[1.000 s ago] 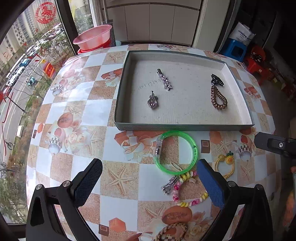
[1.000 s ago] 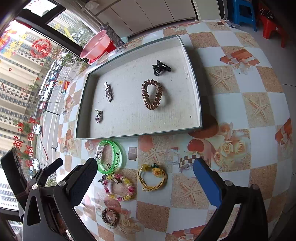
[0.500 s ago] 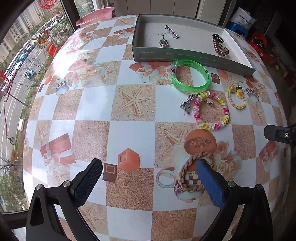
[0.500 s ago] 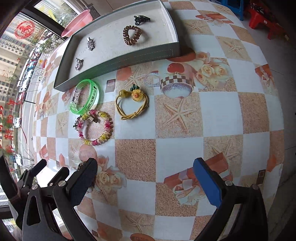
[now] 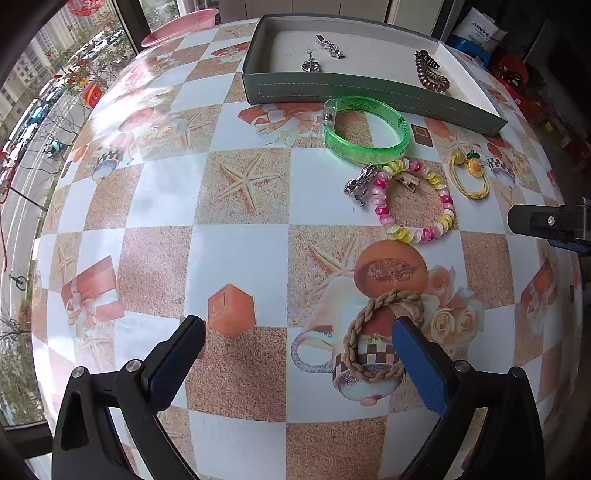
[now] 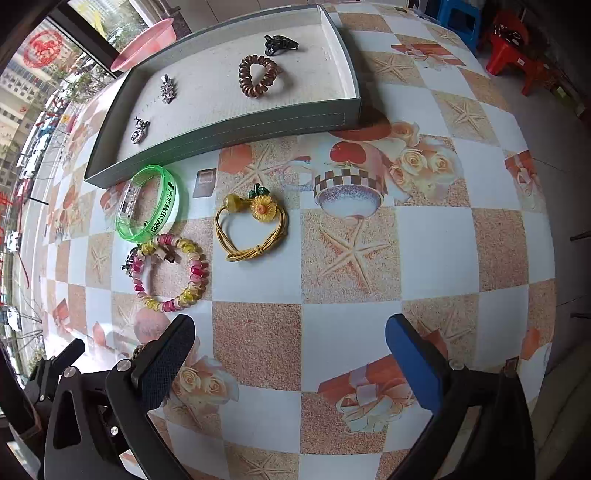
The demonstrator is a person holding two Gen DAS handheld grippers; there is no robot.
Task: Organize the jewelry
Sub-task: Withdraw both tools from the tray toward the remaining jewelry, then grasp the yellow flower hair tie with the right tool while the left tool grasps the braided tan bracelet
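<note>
A grey tray [image 5: 369,92] [image 6: 221,133] holds two silver clips, a brown coil tie [image 6: 257,75] and a black claw clip [image 6: 280,43]. In front of it on the table lie a green bangle [image 5: 364,129] [image 6: 147,203], a pink-yellow bead bracelet [image 5: 415,201] [image 6: 171,273], a yellow sunflower hair tie [image 5: 469,175] [image 6: 251,225] and a braided rope ring [image 5: 373,332]. My left gripper [image 5: 295,362] is open and empty, its right finger next to the rope ring. My right gripper [image 6: 288,365] is open and empty, short of the bead bracelet and the hair tie.
A pink basin [image 5: 177,26] [image 6: 144,42] stands at the table's far left edge by the window. A blue stool [image 6: 458,18] and red stools [image 6: 513,55] stand on the floor to the right. The right gripper's body shows at the left wrist view's right edge [image 5: 546,221].
Both grippers have drawn back from the tray toward the table's near side. The rope ring has come into the left view. Nothing was grasped.
</note>
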